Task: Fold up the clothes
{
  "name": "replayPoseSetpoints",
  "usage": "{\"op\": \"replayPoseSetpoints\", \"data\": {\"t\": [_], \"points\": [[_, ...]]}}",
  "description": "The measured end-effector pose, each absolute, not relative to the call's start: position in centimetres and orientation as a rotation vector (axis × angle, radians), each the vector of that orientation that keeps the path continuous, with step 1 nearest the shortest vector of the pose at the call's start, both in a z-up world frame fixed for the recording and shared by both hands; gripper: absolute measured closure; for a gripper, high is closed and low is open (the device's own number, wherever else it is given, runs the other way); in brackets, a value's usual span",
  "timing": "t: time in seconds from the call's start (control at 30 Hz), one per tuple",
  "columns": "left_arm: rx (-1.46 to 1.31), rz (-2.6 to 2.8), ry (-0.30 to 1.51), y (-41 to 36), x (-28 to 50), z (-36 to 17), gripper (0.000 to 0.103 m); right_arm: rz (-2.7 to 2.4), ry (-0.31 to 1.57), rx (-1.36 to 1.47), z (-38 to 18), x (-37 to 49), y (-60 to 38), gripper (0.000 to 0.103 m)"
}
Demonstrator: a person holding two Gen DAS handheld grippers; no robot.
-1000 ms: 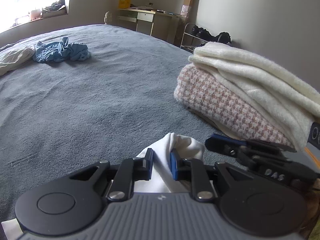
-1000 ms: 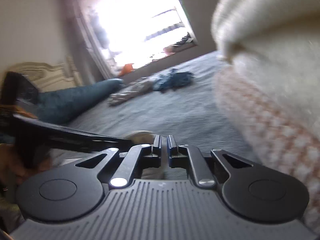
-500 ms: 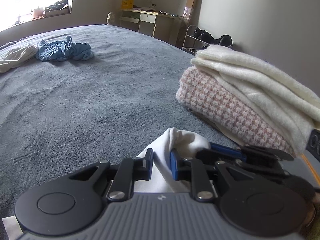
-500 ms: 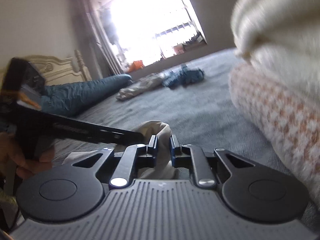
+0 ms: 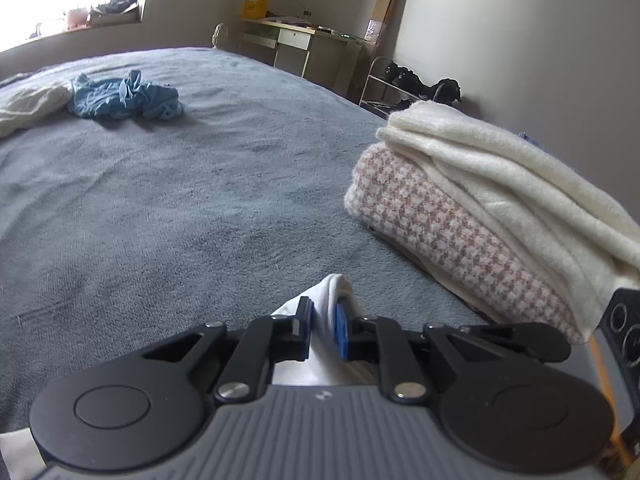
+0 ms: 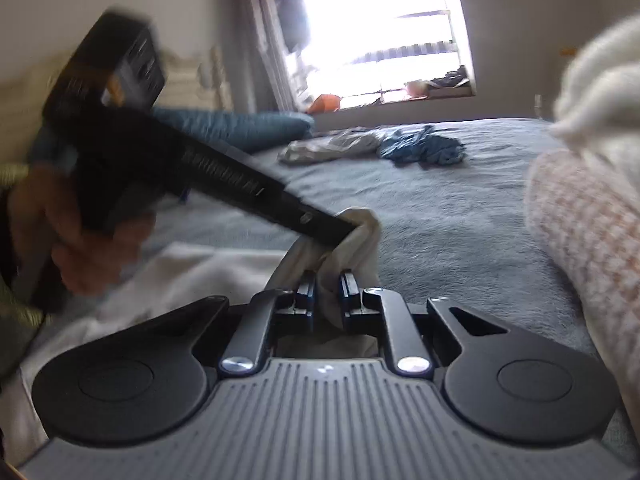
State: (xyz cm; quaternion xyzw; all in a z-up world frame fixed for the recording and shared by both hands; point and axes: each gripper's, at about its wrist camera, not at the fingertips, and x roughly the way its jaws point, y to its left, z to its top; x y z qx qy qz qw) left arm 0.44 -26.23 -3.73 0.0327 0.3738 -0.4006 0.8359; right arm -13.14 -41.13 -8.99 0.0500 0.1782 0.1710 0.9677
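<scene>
The white cloth (image 5: 334,300) was pinched by both grippers, left (image 5: 323,330) closing, right (image 6: 327,294) clamped; tension should be kept even.

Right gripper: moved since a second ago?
Yes. The right gripper has rolled: the window was tilted in its view and is now nearly upright. It now pinches the white cloth.

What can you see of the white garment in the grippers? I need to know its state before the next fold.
The white garment is thin, soft, plain cloth. A bunched fold of it sits pinched in the left hand-held gripper, whose jaws are closing, and in the right hand-held gripper, side by side. The fold stands raised off the grey bedcover; the rest trails back, crumpled, under the grippers.
</scene>
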Motion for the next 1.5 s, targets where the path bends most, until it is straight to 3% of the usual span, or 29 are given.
{"op": "replayPoseSetpoints", "data": {"t": [0.17,0.27,0.37,0.9,1.0,1.03,1.1,1.5], "points": [[0.058,-0.864,0.808,-26.1,0.3,-3.8,0.088,0.343,0.377,0.034,-8.9,-13.2,-40.2,0.091],[0.045,-0.886,0.816,-26.2,0.1,-3.6,0.075,0.322,0.377,-0.021,-8.8,-13.5,-39.3,0.091],[0.074,-0.882,0.822,-26.5,-0.2,-3.8,0.07,0.307,0.376,-0.059,-8.9,-13.4,-38.9,0.091],[0.104,-0.835,0.852,-26.3,0.2,-3.9,0.077,0.244,0.31,0.192,-8.4,-14.5,-43.3,0.088],[0.08,-0.838,0.865,-26.0,0.1,-3.8,0.07,0.304,0.367,0.23,-9.0,-13.0,-43.2,0.089],[0.072,-0.838,0.876,-25.8,0.1,-3.8,0.058,0.312,0.383,0.236,-9.3,-12.7,-43.1,0.089],[0.062,-0.85,0.893,-25.3,-0.3,-3.9,0.042,0.316,0.384,0.259,-9.5,-12.8,-43.4,0.089],[0.055,-0.862,0.885,-24.1,-1.6,-3.8,0.075,0.326,0.381,0.315,-9.6,-13.2,-44.0,0.089]]}}
